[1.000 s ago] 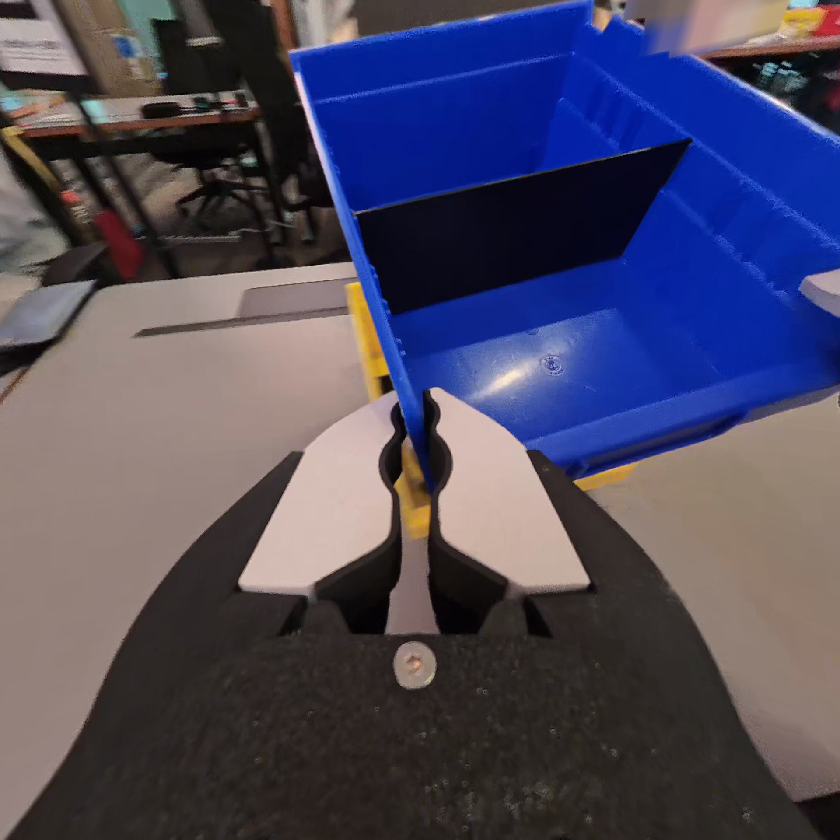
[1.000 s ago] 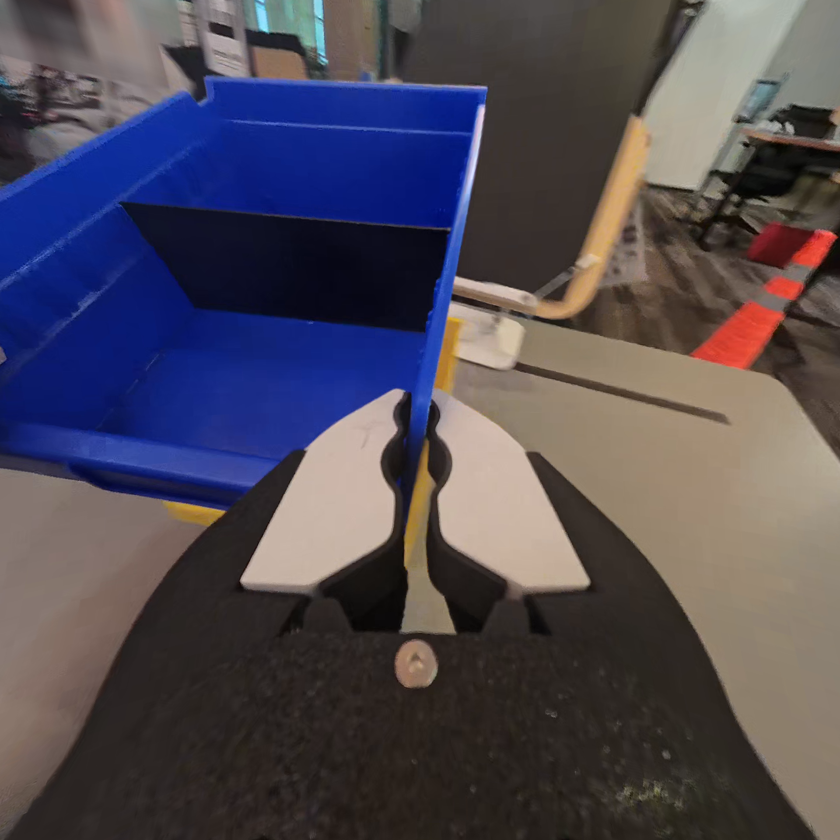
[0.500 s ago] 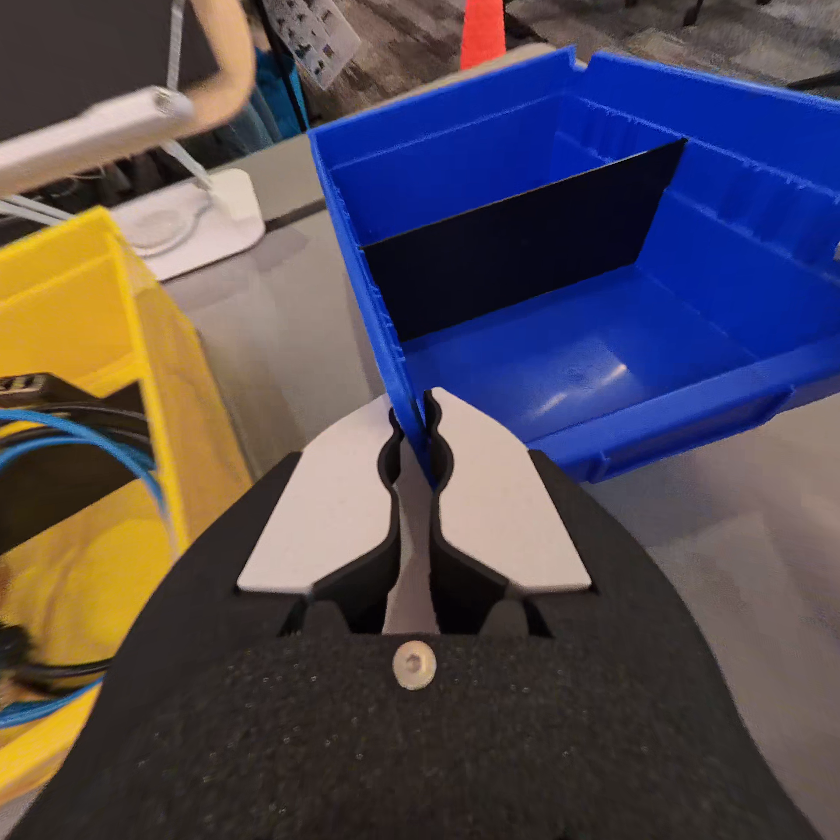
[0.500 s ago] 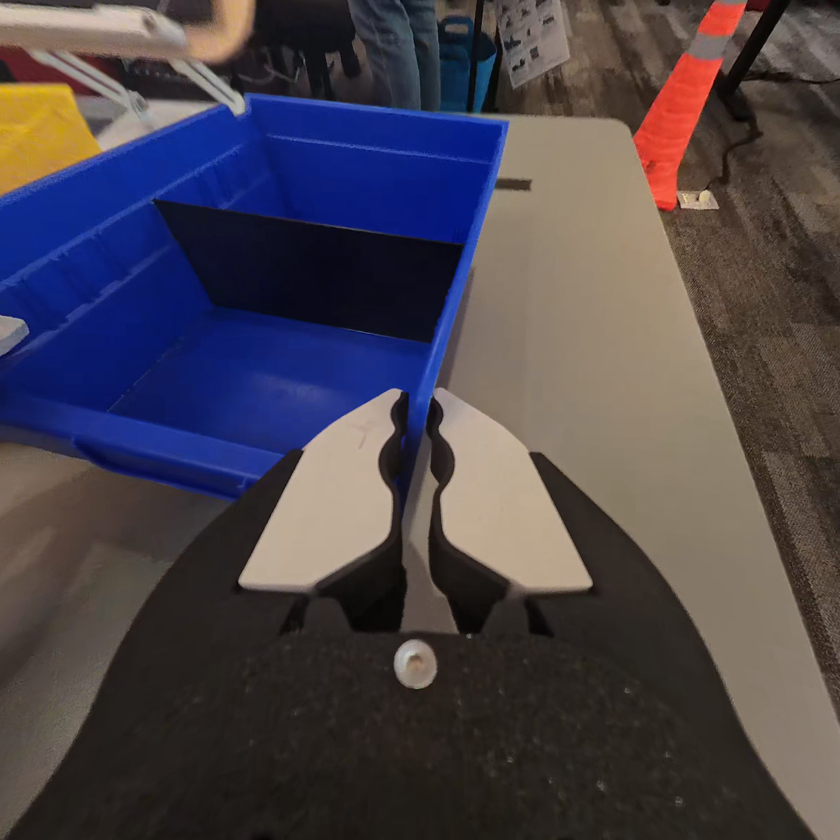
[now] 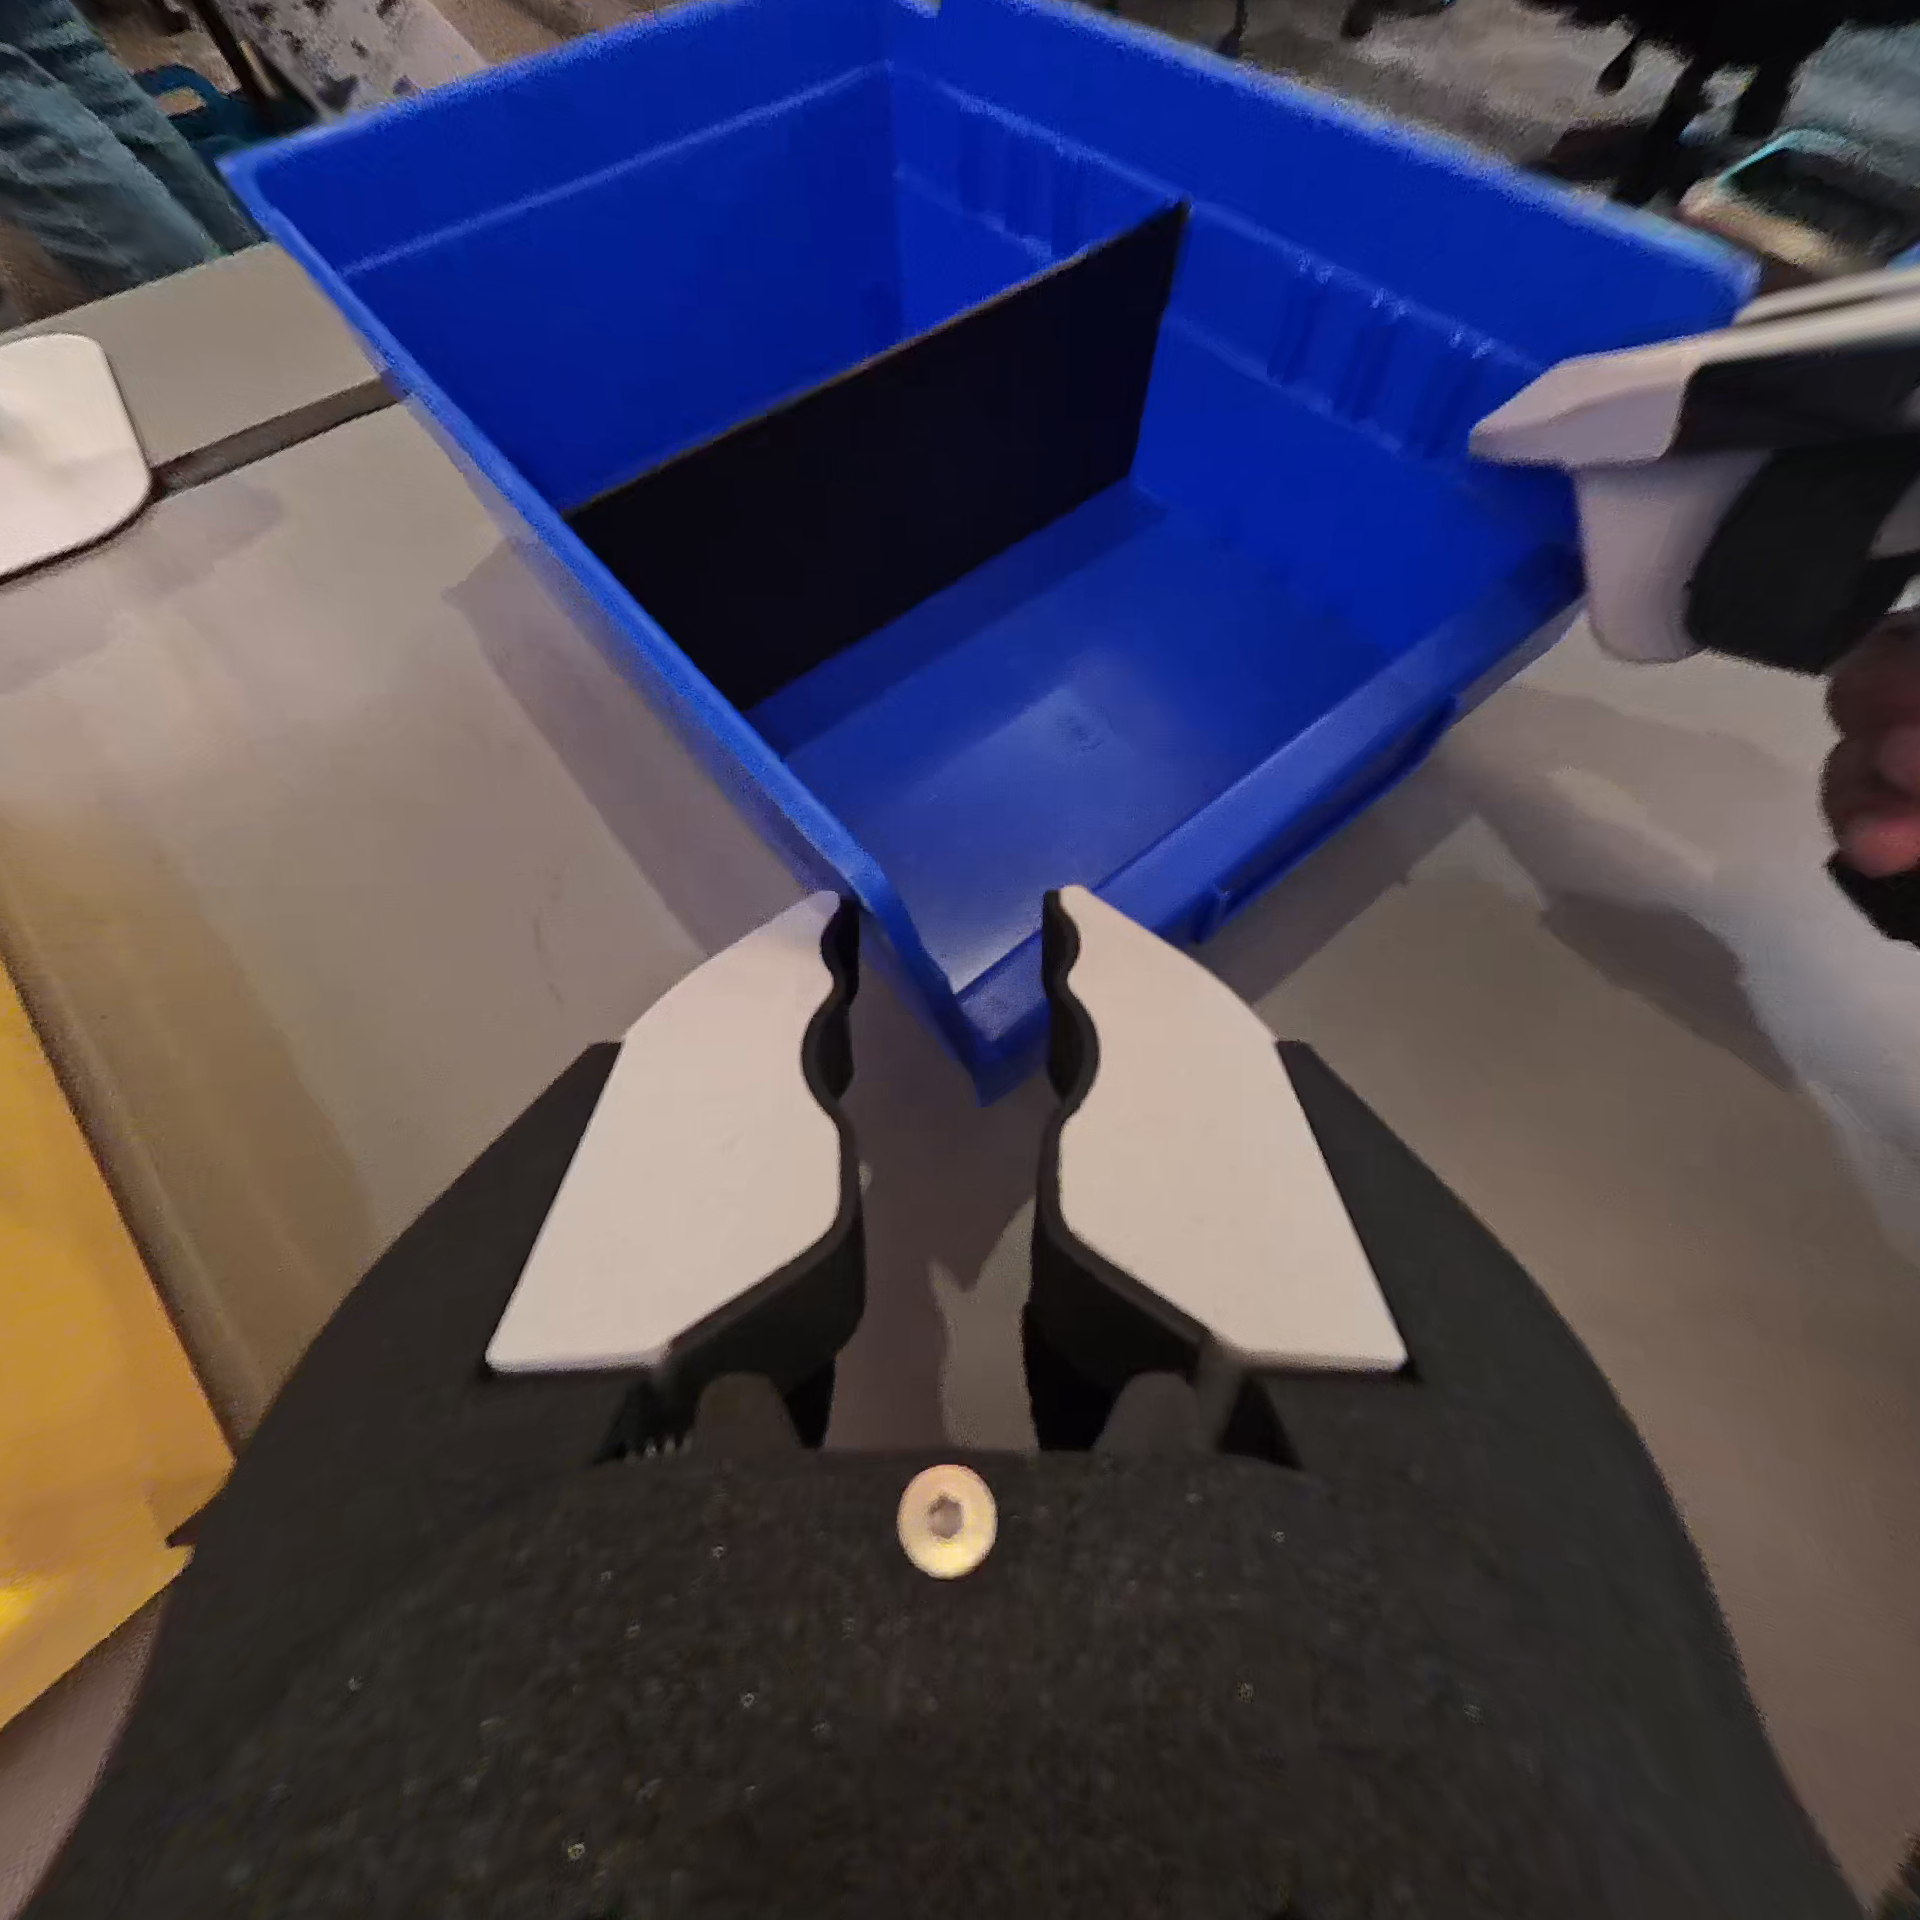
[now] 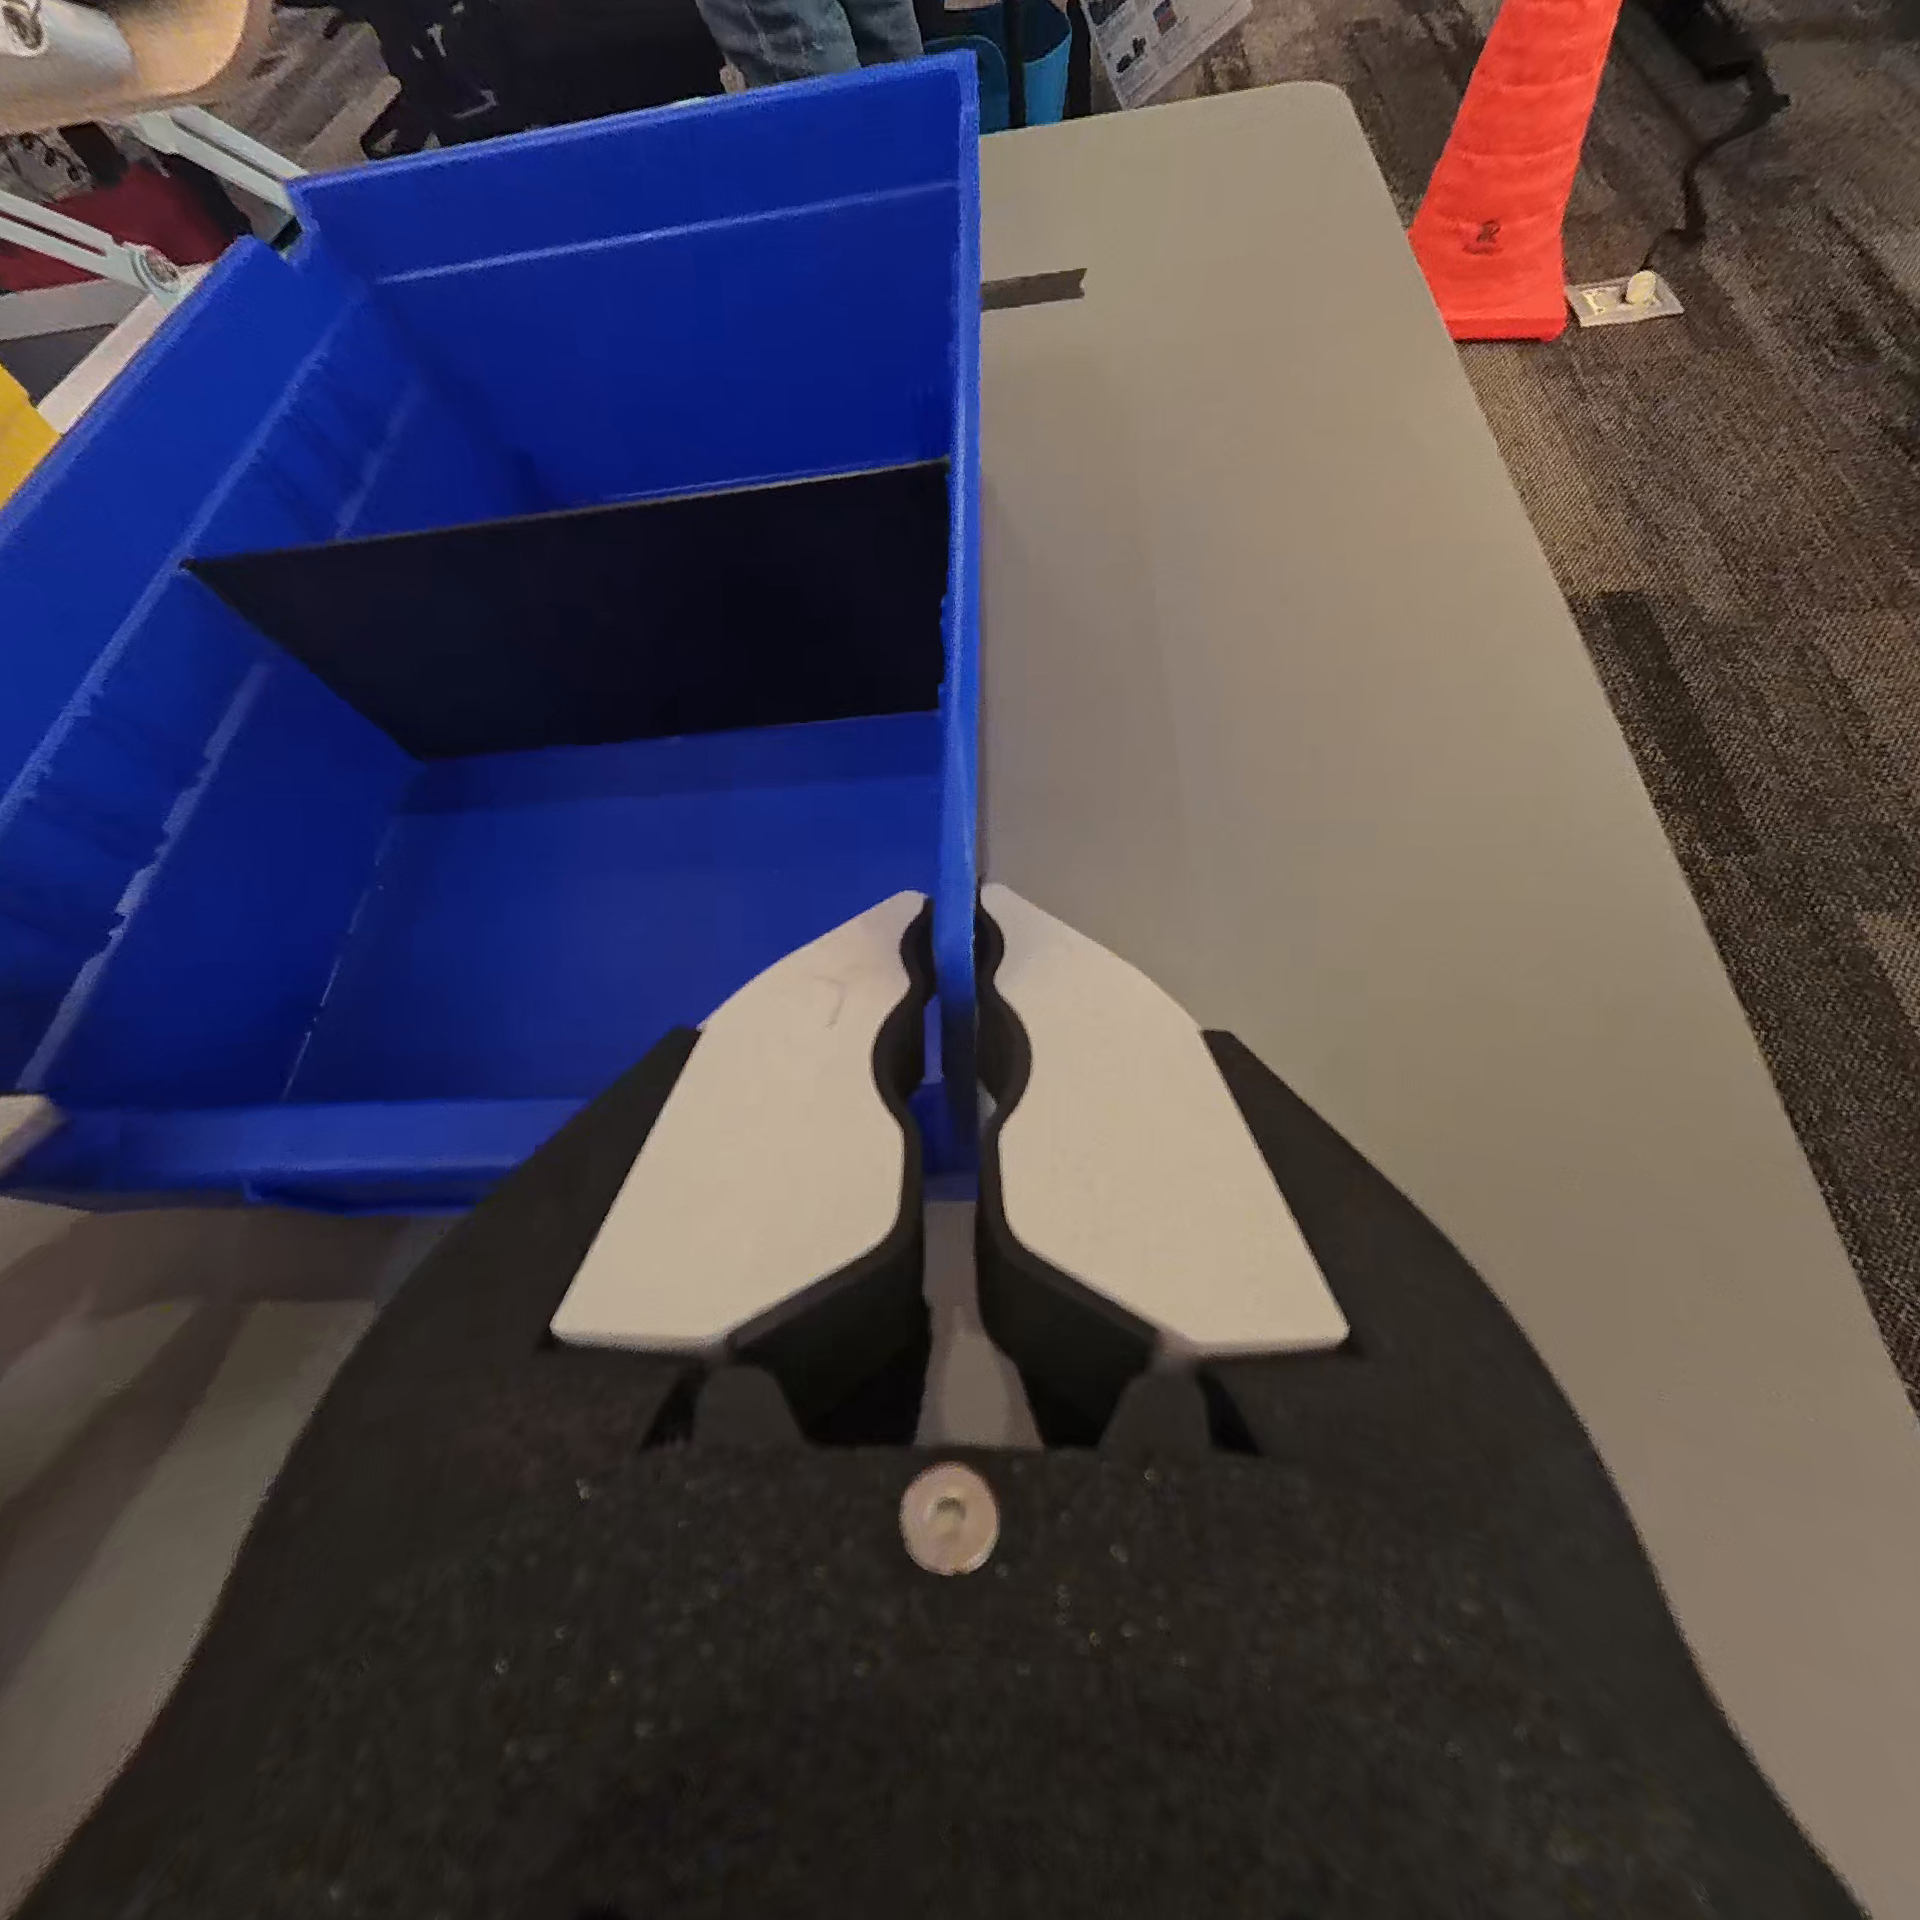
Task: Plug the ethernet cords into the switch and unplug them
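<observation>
- Left gripper (image 5: 948, 920): grey fingers on a black body, parted by a moderate gap and holding nothing. The near left corner of the blue plastic bin (image 5: 894, 914) sits between the fingertips, but neither pad appears to press on it.
- Right gripper (image 6: 954, 904): jaws drawn nearly together and clamped on the right side wall of the bin, close to its front corner. In the left wrist view the same gripper (image 5: 1538, 457) is seen at the bin's far edge, with part of a hand (image 5: 1875, 790) behind it.
- Blue plastic bin: open-topped, resting on the grey tabletop (image 6: 1247, 623), split across its width by an upright black divider panel (image 6: 603, 603). Both compartments appear empty.
- Task objects: neither the ethernet cords nor the switch is visible in either view. A yellow container (image 5: 73, 1299) shows at the lower left edge of the left wrist view, beside and to the left of the left gripper; its contents are out of frame.
- Governing relation, as a judgement: if the cords lie in that yellow container, they are leftward of both grippers, and the free left gripper is the nearer. The right would first have to release the bin wall.
- Stage, as a judgement: preparatory; no plugging has begun.
</observation>
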